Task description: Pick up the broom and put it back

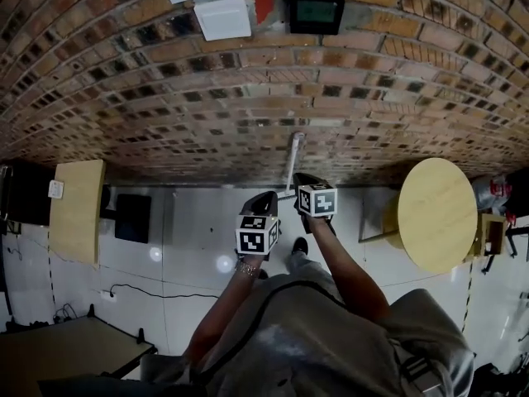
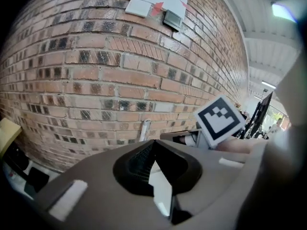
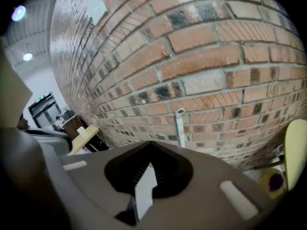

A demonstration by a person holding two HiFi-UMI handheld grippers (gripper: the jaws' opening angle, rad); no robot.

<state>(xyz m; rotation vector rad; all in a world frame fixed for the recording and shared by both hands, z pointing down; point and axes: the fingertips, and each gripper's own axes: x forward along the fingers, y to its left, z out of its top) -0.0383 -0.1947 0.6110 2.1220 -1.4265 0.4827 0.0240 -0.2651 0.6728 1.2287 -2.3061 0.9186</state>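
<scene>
The broom shows only as a pale handle [image 1: 294, 160] leaning upright against the brick wall; its head is hidden behind my grippers. The handle's top [image 2: 144, 129] rises just beyond the jaws in the left gripper view, and the handle [image 3: 180, 127] stands a little right of the jaws in the right gripper view. My left gripper [image 1: 270, 196] is shut and holds nothing. My right gripper [image 1: 301, 178] is also shut and empty, slightly nearer the handle and apart from it. The right gripper's marker cube [image 2: 218, 119] appears beside the left one.
A round yellow table [image 1: 436, 213] stands at the right by the wall. At the left are a wooden board [image 1: 76, 209] and a dark box [image 1: 132, 217]. A desk corner [image 1: 58, 356] and a floor cable [image 1: 149, 292] lie lower left. A small display [image 1: 314, 12] hangs on the wall.
</scene>
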